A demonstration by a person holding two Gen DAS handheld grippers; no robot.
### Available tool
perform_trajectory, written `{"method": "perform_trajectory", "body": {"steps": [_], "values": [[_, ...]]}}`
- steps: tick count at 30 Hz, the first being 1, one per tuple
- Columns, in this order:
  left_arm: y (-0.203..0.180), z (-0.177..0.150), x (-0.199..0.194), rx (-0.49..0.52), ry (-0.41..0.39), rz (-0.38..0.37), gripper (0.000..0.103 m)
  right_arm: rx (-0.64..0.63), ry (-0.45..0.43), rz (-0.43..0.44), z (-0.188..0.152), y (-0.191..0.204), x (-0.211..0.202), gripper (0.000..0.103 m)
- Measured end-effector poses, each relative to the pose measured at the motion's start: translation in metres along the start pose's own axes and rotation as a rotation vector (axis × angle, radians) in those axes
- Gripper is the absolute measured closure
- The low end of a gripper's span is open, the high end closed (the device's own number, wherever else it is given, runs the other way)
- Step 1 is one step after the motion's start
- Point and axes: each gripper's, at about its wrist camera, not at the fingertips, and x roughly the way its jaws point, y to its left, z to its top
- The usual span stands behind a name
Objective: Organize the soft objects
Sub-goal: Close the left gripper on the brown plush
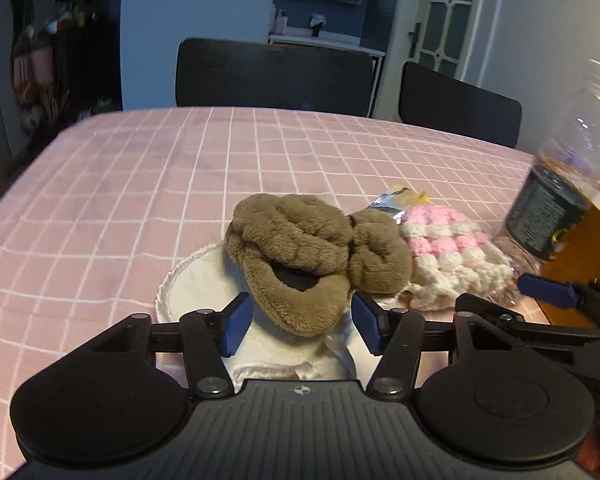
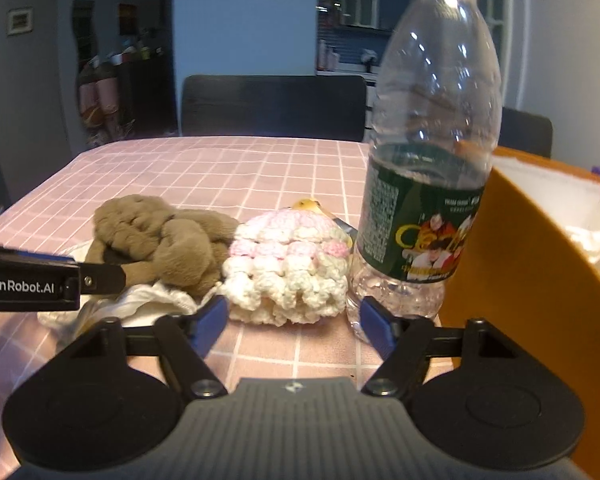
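A brown plush scrunchie [image 1: 312, 256] lies on a white round cloth pad [image 1: 196, 292] on the pink checked table; it also shows in the right wrist view [image 2: 160, 240]. My left gripper [image 1: 302, 322] is open, its blue pads on either side of the scrunchie's near end without squeezing it. A pink-and-white crocheted piece [image 1: 448, 256] lies to the right of the scrunchie. My right gripper [image 2: 292, 322] is open and empty just in front of the crocheted piece [image 2: 288, 264]. The left gripper's finger [image 2: 32, 282] reaches in from the left.
A clear plastic bottle [image 2: 428, 168] with a dark green label stands right of the crocheted piece. An orange box [image 2: 540, 264] with white stuff inside is at the right. A foil wrapper [image 1: 396, 200] lies behind the soft things. Two dark chairs [image 1: 276, 72] stand at the far edge.
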Motion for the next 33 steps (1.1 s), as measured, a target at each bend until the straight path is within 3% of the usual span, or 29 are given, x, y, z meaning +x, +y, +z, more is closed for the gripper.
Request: {"method": "perform_trajectory", "body": {"steps": [3,4,6,7,8,13,22,29,33], "values": [[0.006,0.002,0.008,-0.043,0.022,-0.016,0.044,0.047,-0.002,0.004,-0.001,-0.002,0.004,0.048],[0.008,0.002,0.010,-0.062,0.028,-0.025,0.046,0.057,-0.002,0.004,-0.001,-0.003,0.006,0.059],[0.012,0.002,0.013,-0.100,0.033,-0.041,0.065,0.062,0.000,-0.003,-0.001,-0.004,0.007,0.083],[0.014,0.002,0.015,-0.119,0.037,-0.048,0.070,0.066,0.003,-0.004,-0.001,-0.006,0.007,0.097],[0.015,0.002,0.016,-0.137,0.046,-0.057,0.077,0.073,0.003,0.010,-0.002,-0.007,0.006,0.102],[0.016,0.001,0.013,-0.188,0.041,-0.057,0.087,0.062,-0.039,0.051,0.001,-0.009,-0.009,0.103],[-0.002,0.017,-0.048,-0.152,-0.105,-0.095,0.091,0.022,-0.129,0.077,0.003,-0.009,-0.073,0.103],[-0.006,-0.008,-0.108,-0.166,-0.150,-0.151,0.094,0.011,-0.089,0.092,-0.023,-0.017,-0.107,0.103],[0.000,-0.028,-0.113,-0.164,-0.134,-0.070,0.093,0.011,-0.042,0.115,-0.032,-0.012,-0.110,0.103]]}}
